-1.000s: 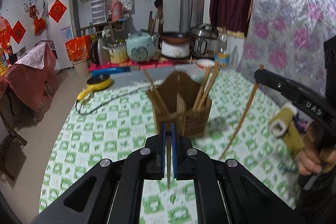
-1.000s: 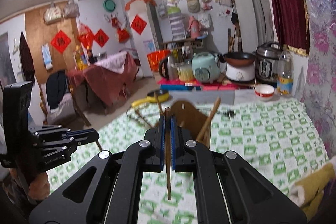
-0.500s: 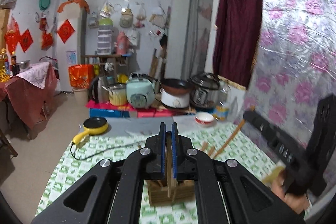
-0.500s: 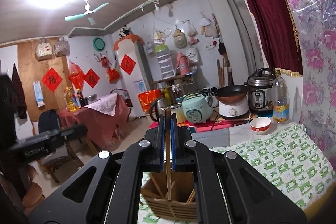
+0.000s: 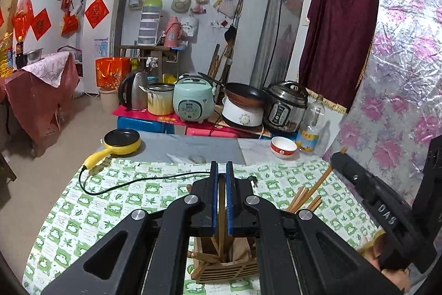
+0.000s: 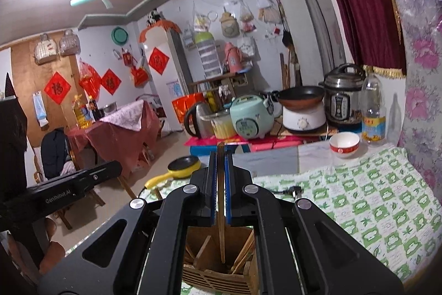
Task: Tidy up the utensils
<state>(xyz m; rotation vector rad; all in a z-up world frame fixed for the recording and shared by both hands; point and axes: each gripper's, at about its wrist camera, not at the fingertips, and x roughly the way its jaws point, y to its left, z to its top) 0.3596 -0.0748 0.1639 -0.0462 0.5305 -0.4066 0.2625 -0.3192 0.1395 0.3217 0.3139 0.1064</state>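
Both wrist views look steeply down, close over the wooden holder (image 5: 223, 267) (image 6: 218, 261). They share the counter (image 5: 110, 201) (image 6: 373, 198) and appliance wall.

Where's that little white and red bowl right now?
The bowl sits at the table's far right end, beside the clear plastic bottle and just in front of the white cooker.

— What's different from a second ago?
— Both grippers have risen over the wooden holder (image 5: 225, 264), which was ahead on the worktop and now sits low beneath the fingers.
— And the chopsticks?
— The left chopstick (image 5: 221, 214) and right chopstick (image 6: 221, 201) now point down into its compartments.
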